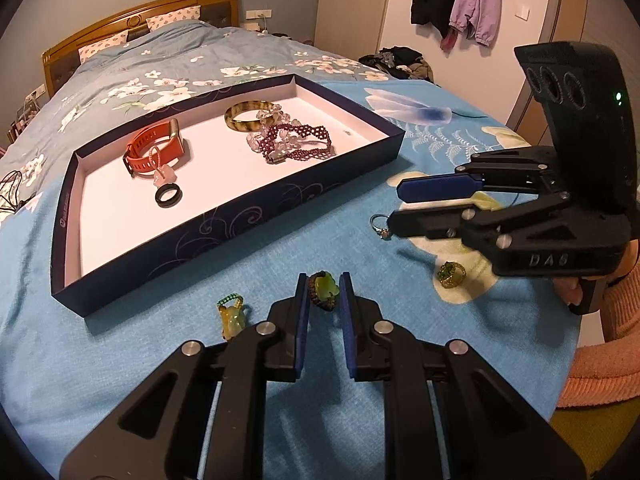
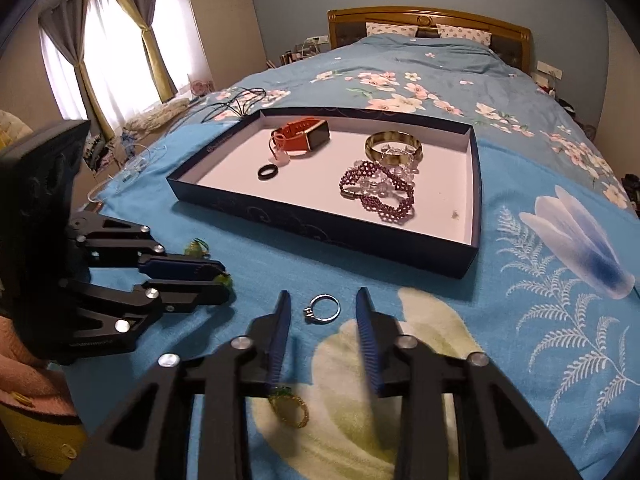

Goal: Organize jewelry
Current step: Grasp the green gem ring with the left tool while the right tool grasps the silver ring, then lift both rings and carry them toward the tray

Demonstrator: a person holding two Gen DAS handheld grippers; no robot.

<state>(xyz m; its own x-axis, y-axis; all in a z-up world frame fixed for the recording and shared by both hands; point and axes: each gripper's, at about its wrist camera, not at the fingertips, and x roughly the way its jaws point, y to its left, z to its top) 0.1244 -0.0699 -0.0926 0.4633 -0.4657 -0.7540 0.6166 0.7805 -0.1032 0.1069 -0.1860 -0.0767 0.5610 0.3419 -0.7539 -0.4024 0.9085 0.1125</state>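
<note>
My left gripper is drawn in narrow around a green stone pendant with a dark braided edge. The blue pads sit right against its sides, so I take it as clamped, though the piece also lies on the blue bedspread. Just left of that gripper lies a pale yellow-green carved charm on a green beaded loop.

My right gripper stands partly open. Its jaws have just been opening. A thin silver ring with a small clear stone lies flat on the cover between the ribbed blue fingertips, touching neither. Close under that gripper, by its left finger, lies a gold filigree ring with green stones.

Ahead of both grippers sits a shallow rectangular tray, dark navy outside with pale swirl print, white inside. On its left side lie an orange rubber-strap watch with a gold-edged dark face, a plain black ring, and a small pink charm on a cord. On its right side lie a glossy amber-and-brown bangle, a clear crystal bead bracelet and a woven dark purple bead bracelet, overlapping one another. A tiny pale item sits alone near the tray's right wall; I cannot tell what it is.
</note>
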